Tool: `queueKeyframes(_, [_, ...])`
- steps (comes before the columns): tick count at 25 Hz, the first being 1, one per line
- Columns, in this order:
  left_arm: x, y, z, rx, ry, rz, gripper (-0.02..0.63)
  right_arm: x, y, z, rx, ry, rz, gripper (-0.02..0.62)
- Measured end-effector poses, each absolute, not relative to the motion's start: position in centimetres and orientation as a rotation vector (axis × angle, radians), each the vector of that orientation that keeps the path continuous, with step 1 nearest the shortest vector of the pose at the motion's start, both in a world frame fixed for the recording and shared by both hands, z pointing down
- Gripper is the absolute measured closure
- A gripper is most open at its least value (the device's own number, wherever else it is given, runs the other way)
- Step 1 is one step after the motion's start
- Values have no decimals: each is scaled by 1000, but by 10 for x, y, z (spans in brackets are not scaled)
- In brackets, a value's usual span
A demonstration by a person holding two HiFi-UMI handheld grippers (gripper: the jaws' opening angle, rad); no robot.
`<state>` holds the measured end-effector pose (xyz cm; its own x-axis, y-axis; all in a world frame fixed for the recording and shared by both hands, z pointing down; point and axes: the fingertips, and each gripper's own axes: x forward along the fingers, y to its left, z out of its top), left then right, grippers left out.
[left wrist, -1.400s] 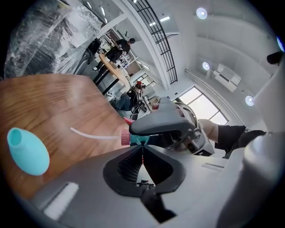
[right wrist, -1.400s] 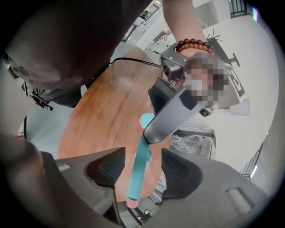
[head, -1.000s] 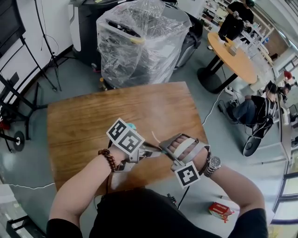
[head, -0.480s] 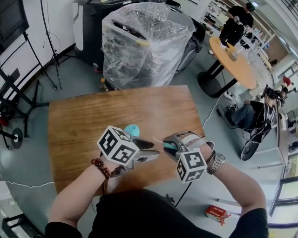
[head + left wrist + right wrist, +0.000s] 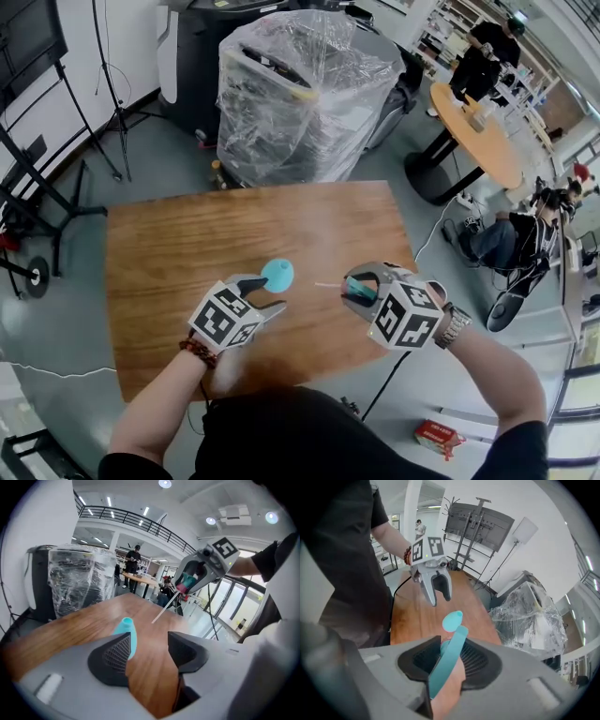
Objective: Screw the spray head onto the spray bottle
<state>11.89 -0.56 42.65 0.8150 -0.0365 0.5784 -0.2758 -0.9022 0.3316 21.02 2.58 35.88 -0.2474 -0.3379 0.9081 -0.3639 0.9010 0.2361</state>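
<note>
Near the front edge of the tabletop [image 5: 169,244], about midway along it, we see the small teal spray bottle [image 5: 277,274] standing upright with its neck bare. Nothing is screwed on yet.

Just on the near side of the bottle is the left gripper [image 5: 149,644]. Its jaws are opening, with only bare wood between them. The bottle shows just beyond the tip of one jaw, and neither pad presses on it, so it stands on its own.

To the right, raised above the front right part of the tabletop, the right gripper [image 5: 452,656] is clamped on the spray head [image 5: 187,581], a teal piece with a pinkish part. A thin pale dip tube [image 5: 328,284] sticks out of the head and points toward the bottle, its end short of the neck.

We judge that this is the lining-up step, with head and bottle apart and no thread engaged. The next move seems to call for steadying the bottle with the left gripper, since a light, free-standing bottle may tip or spin. The tube then has to be threaded down into the narrow neck, the collar seated squarely, and the head turned.
</note>
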Motion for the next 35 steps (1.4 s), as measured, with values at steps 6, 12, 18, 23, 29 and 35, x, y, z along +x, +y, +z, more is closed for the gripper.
queueKeyframes(6, [121, -38, 474, 2725, -446, 909, 181, 199, 9, 327, 561, -1896, 50, 474])
queueKeyframes(12, [137, -53, 502, 2846, -543, 932, 126, 179, -6, 299, 563, -1926, 28, 474])
queueKeyframes(18, [150, -53, 537, 2861, -474, 992, 99, 159, -15, 292, 530, -1941, 33, 474])
queueKeyframes(23, [157, -55, 557, 2859, -423, 1016, 98, 156, -24, 301, 502, -1910, 40, 474])
queueKeyframes(29, [166, -55, 560, 2898, -399, 1012, 126, 150, -32, 320, 435, -1892, 47, 474])
queueKeyframes(35, [168, -52, 564, 2899, -377, 1021, 170, 142, -36, 341, 370, -1870, 54, 474])
